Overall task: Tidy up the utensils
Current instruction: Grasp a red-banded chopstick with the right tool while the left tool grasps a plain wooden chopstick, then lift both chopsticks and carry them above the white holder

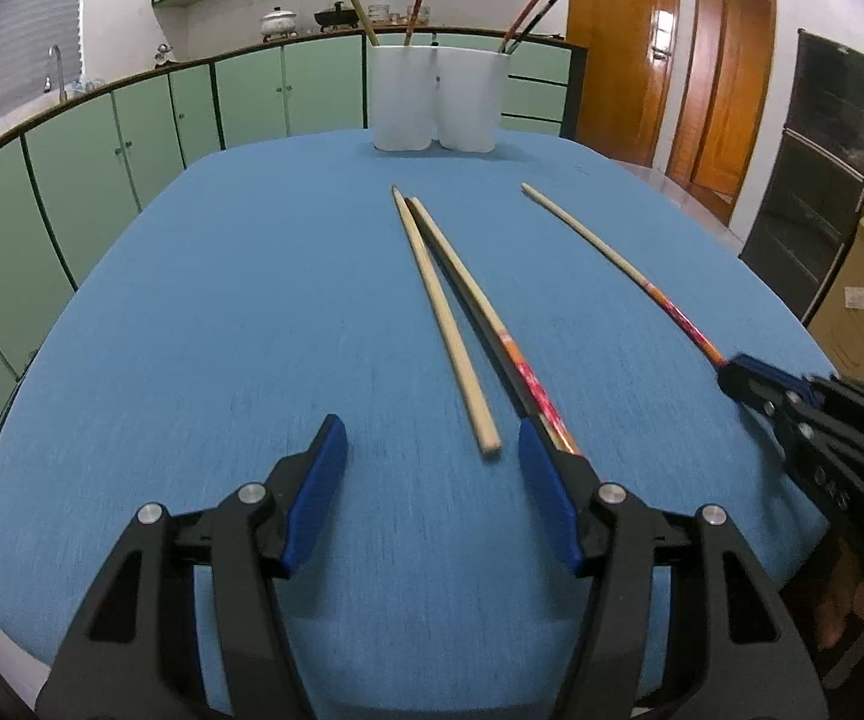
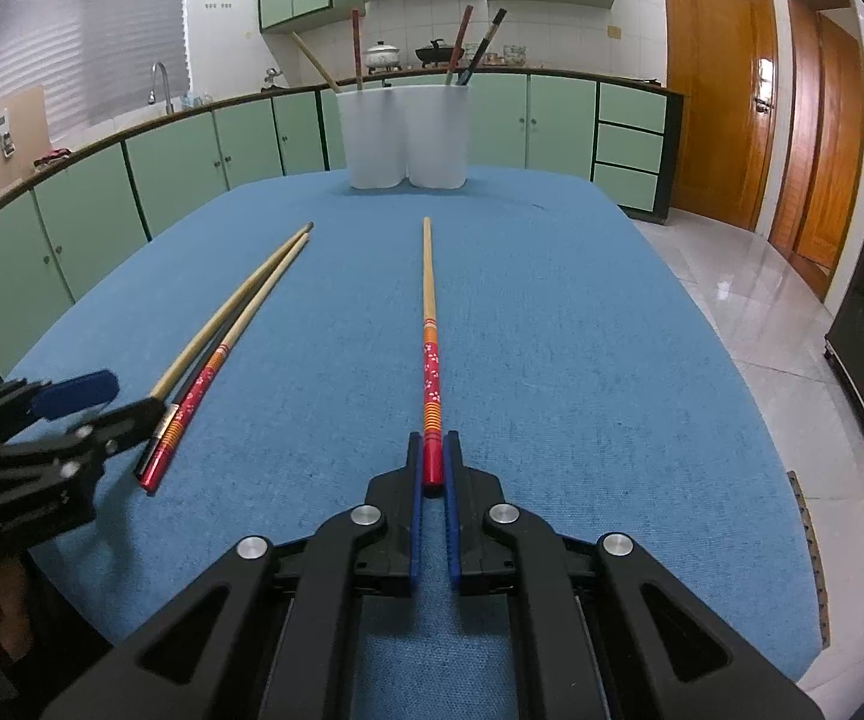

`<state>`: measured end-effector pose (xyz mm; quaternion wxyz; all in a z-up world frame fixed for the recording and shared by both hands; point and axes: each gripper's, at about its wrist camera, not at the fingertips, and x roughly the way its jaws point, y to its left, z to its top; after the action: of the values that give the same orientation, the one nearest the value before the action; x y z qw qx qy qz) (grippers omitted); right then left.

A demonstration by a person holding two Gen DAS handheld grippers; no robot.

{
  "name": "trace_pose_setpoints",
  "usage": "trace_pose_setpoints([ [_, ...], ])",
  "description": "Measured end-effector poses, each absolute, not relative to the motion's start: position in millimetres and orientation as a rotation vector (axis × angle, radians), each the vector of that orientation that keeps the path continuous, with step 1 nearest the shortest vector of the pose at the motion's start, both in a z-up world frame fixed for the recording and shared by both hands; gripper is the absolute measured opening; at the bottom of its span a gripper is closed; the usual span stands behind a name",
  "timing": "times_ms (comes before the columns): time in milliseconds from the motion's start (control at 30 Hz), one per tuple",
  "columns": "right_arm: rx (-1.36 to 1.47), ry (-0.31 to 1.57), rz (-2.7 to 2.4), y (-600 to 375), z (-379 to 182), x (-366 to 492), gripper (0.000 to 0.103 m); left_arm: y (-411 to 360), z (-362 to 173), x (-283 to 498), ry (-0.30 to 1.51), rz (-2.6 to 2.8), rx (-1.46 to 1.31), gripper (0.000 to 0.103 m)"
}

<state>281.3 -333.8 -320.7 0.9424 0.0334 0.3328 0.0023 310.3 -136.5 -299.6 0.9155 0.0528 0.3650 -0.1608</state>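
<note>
On our blue table (image 2: 552, 300), right gripper (image 2: 433, 462) jaws clamp 1 red-handled chopstick (image 2: 429, 324), left gripper (image 1: 432, 480) jaws wide; next, lift it toward the white holders (image 2: 405, 138).

Left wrist view: low over bench (image 1: 252, 300) near edge, looking forward and down along left gripper (image 1: 432, 468) toward far edge; white cups (image 1: 432, 99) and green cabinets beyond.
Right wrist view: same low slant along right gripper (image 2: 432, 456), set further right.
Shared: blue bench top, cups, chopsticks (image 2: 240, 312), doors. Each view catches other gripper at its side edge.
</note>
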Motion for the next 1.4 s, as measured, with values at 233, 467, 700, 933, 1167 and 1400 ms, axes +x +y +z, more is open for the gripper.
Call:
trace_pose_setpoints([
  [233, 0.06, 0.672, 0.003, -331, -322, 280, 0.006, -132, -296, 322, 0.735, -0.314, 0.055, 0.006],
  [467, 0.04, 0.667, -0.029, -328, -322, 279, 0.006, -108, -297, 318, 0.725, -0.161, -0.011, 0.006],
  [700, 0.007, 0.66, -0.002, -316, -321, 273, 0.008, -100, -296, 308, 0.736, -0.167, 0.025, 0.008],
  [933, -0.003, 0.67, 0.001, -316, -320, 274, 0.007, -95, -296, 314, 0.736, -0.195, -0.001, 0.007],
  [1167, 0.062, 0.695, 0.014, -321, -295, 260, 0.006, -83, -266, 299, 0.762, -0.195, -0.021, 0.006],
  [1400, 0.065, 0.673, 0.048, -325, -246, 233, 0.006, -73, -214, 276, 0.74, -0.211, -0.017, 0.006],
])
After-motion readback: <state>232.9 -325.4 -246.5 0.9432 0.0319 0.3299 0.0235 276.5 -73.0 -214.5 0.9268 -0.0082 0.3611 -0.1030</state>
